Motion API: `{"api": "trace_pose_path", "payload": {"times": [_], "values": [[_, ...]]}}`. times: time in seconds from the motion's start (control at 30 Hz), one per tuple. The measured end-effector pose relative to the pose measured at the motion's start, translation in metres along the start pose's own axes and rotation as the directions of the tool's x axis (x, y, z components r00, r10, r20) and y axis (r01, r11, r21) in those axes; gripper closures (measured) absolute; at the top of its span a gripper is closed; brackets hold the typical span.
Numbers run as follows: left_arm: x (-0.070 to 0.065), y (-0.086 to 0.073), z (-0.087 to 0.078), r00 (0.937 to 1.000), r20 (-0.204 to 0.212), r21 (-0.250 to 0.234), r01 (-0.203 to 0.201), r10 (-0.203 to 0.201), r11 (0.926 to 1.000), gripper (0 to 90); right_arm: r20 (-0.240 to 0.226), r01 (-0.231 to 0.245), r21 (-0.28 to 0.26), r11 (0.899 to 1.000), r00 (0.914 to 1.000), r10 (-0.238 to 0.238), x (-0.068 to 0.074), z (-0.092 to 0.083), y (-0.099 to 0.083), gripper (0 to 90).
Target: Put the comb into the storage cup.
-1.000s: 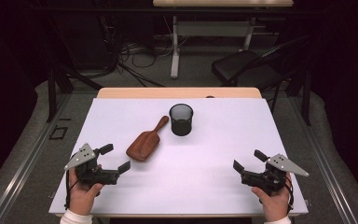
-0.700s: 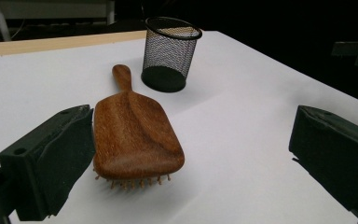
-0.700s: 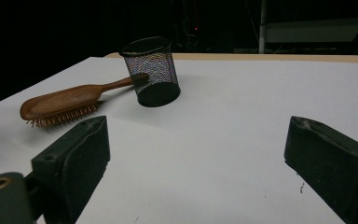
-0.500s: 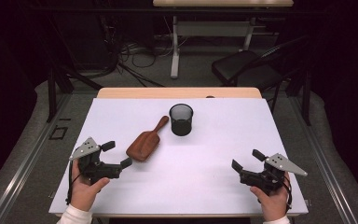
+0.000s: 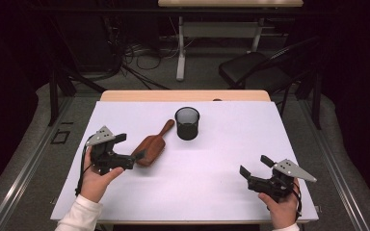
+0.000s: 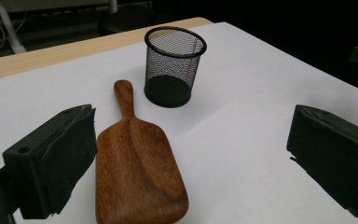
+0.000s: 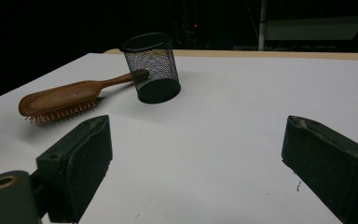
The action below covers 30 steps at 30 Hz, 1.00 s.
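Observation:
A brown wooden hairbrush [image 5: 150, 144] lies bristles down on the white table [image 5: 212, 192], its handle pointing at a black mesh cup [image 5: 187, 123] that stands upright just beyond it. My left gripper [image 5: 132, 147] is open right at the brush's head; in the left gripper view the brush [image 6: 137, 172] lies between the jaws, close to the left one, untouched. The cup [image 6: 173, 65] stands behind it. My right gripper [image 5: 254, 164] rests near the front right corner, open; its jaws have just been closing a little with nothing between them. From there I see the brush [image 7: 63, 98] and cup [image 7: 151, 67] far off.
A bare wooden strip [image 5: 183, 95] runs along the table's far edge. Beyond it stand a dark chair [image 5: 255, 72], a desk leg and loose cables on the floor. Wide bare tabletop lies between the two grippers.
My left gripper has moved forward and right, up to the brush's head. The right hand has stayed where it was.

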<state>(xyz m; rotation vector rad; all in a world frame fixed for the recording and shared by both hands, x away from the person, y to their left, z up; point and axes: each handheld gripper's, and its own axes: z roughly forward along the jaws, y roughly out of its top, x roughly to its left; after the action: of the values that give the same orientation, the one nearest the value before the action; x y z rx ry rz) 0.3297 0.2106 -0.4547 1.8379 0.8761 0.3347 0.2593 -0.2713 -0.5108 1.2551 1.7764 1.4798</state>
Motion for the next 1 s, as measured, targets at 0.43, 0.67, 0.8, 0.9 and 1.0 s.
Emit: {"api": "trace_pose_path", "payload": {"times": [0.43,0.67,0.8,0.9,1.0], "values": [[0.014,0.03,0.018,0.9987,-0.014,0.038,0.049,-0.048,0.9981,7.4,0.004,-0.005,0.003,1.0,1.0,0.005,-0.001,-0.001,-0.001,9.7],[0.018,0.04,0.027,0.9984,-0.028,0.058,0.05,-0.048,0.9971,11.0,0.003,0.0,0.005,1.0,1.0,0.0,-0.001,-0.001,-0.001,10.3],[0.019,0.047,0.032,0.9983,-0.038,0.068,0.046,-0.043,0.9966,15.3,0.001,-0.001,0.006,1.0,1.0,0.001,0.0,-0.001,-0.001,10.5],[0.019,0.051,0.037,0.9981,-0.047,0.084,0.043,-0.039,0.9955,15.5,0.0,-0.001,0.007,1.0,1.0,0.001,0.0,-0.001,-0.001,10.8],[0.019,0.055,0.042,0.9977,-0.058,0.104,0.041,-0.035,0.9938,16.0,0.0,0.001,0.007,1.0,1.0,-0.001,-0.001,-0.001,-0.001,11.0]]}}
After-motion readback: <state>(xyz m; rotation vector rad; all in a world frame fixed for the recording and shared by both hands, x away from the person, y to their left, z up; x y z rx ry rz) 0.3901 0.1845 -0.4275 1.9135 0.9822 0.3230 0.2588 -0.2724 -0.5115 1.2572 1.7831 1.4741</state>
